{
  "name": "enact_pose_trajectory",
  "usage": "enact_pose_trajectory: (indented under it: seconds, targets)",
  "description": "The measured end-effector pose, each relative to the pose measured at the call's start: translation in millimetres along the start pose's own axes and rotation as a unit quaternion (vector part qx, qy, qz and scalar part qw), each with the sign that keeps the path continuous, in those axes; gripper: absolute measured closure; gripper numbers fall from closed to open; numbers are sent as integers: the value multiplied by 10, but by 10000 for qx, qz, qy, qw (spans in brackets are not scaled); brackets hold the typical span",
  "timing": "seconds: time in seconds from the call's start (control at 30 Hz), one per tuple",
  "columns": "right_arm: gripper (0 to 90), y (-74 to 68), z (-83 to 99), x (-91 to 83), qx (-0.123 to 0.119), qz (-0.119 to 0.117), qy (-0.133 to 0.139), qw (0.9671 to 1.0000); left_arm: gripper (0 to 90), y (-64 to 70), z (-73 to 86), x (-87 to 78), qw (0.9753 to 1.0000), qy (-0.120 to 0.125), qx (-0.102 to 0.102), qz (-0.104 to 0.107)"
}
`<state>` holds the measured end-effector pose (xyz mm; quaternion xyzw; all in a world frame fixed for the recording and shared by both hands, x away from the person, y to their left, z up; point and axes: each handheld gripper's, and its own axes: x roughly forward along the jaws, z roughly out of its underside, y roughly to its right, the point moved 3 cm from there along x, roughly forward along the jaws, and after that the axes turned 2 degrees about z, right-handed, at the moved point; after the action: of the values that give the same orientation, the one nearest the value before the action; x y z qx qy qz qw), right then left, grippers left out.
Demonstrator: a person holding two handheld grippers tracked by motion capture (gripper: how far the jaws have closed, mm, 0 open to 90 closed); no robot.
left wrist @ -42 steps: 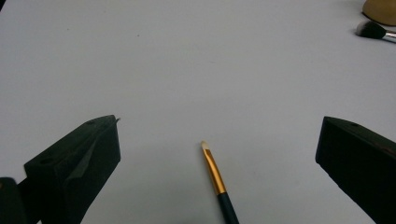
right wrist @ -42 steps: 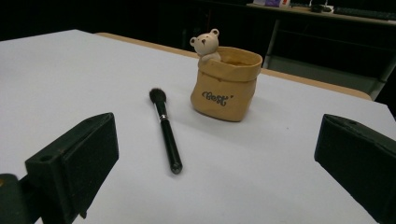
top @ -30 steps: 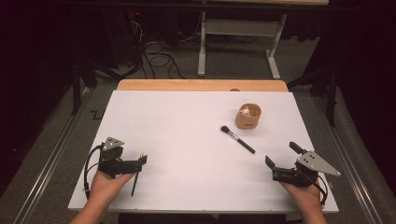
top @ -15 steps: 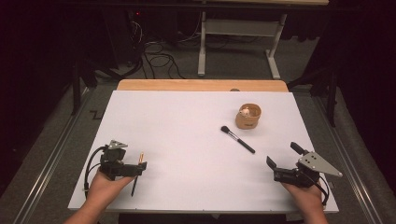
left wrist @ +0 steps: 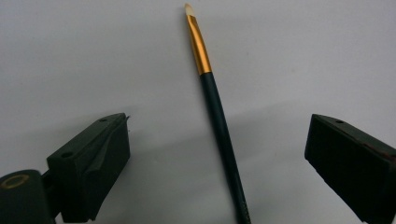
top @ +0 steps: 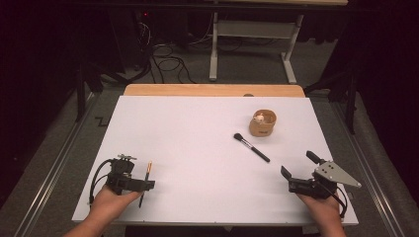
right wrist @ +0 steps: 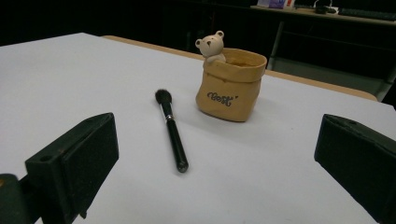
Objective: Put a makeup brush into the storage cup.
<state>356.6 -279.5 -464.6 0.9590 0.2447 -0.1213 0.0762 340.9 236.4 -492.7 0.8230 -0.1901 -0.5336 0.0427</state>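
Left gripper sits wide open right over the thin paintbrush at the near-left of the table, jaws on either side of a handle running straight away from them, so it's lined up way better than the right gripper, also open.

**Surfaces and finishes on the table**

The thin brush is showing a glossy dark handle and a shiny gold metal collar. The white tabletop is looking smooth and matt. The tan bear pot is looking matt, like ceramic.
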Motion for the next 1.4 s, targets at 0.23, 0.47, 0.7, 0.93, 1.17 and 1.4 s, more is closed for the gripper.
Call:
enact_pose_trajectory:
  seconds: [0.23,0.47,0.7,0.93,1.17,1.4]
  targets:
    - [4,9,-9,-7,-47,0,47,10000,165,43,-2,-86,9997,-153,-182,-84]
    - [4,6,-25,-6,-51,-7,76,10000,214,95,19,-135,9996,-184,-178,-139]
    - [4,-9,-30,21,-34,-7,44,10000,228,134,-2,-88,9995,-213,-184,-109]
    - [4,5,-26,-2,43,31,61,10000,228,208,-4,-54,9995,-270,-159,-59]
    - [4,-1,-22,13,26,15,46,10000,236,196,7,-50,9994,-297,-159,-98]
    - [4,-13,-16,26,59,-26,27,10000,239,202,32,-24,9994,-297,-154,-102]
